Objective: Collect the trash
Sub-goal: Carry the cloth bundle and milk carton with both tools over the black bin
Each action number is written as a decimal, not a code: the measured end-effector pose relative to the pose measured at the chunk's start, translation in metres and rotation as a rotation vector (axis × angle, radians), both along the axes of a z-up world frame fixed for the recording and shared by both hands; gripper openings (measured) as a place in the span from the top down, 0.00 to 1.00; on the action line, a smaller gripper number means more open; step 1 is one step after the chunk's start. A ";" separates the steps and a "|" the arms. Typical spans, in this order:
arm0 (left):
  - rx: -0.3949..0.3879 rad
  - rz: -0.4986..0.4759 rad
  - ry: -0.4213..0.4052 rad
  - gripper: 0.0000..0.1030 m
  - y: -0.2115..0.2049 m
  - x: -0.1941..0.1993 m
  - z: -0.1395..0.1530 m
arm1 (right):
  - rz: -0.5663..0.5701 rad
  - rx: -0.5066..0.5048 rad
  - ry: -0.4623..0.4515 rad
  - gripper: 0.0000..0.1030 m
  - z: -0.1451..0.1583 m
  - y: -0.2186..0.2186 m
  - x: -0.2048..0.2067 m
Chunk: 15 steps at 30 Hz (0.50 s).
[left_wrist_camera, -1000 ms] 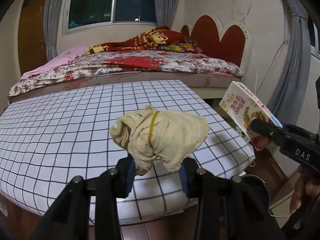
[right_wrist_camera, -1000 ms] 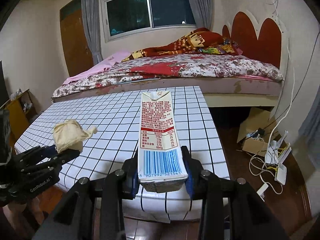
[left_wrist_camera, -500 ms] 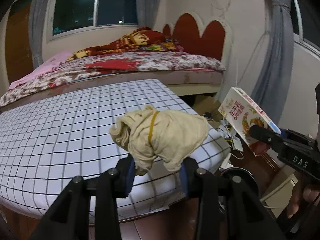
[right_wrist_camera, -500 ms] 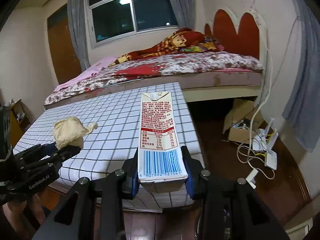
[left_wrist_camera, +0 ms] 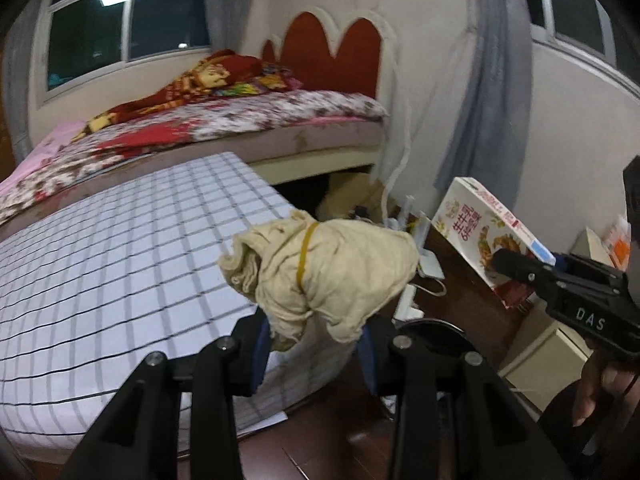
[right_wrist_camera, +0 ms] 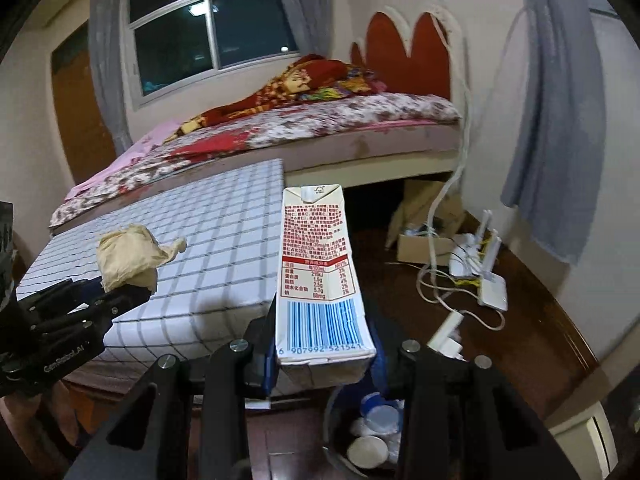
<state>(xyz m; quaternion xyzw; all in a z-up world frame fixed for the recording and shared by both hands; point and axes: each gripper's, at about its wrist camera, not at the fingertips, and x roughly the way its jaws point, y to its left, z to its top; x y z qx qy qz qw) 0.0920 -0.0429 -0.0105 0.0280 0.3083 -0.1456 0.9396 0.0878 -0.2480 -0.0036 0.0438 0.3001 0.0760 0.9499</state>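
Between left claw [left_wrist_camera: 312, 344] pads: rag bundle [left_wrist_camera: 324, 272] | right claw [right_wrist_camera: 324, 354]: carton [right_wrist_camera: 320, 276]

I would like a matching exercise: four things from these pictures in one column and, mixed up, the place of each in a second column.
Things:
1. cloth bundle
2. milk carton
3. router
4. bin

Places:
a. on the floor near the wall
b. in the right gripper
c. below the right gripper, with white trash inside
d. in the left gripper

Pairs: 1-d, 2-b, 3-a, 4-c
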 end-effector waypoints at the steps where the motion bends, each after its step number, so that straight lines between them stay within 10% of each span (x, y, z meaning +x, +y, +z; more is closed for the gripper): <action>1: 0.003 -0.016 0.005 0.62 -0.006 0.000 -0.003 | -0.008 0.000 0.004 0.63 -0.002 -0.005 -0.002; 15: 0.031 -0.216 0.163 0.62 -0.089 0.010 -0.062 | -0.112 -0.002 0.143 0.63 -0.056 -0.076 -0.018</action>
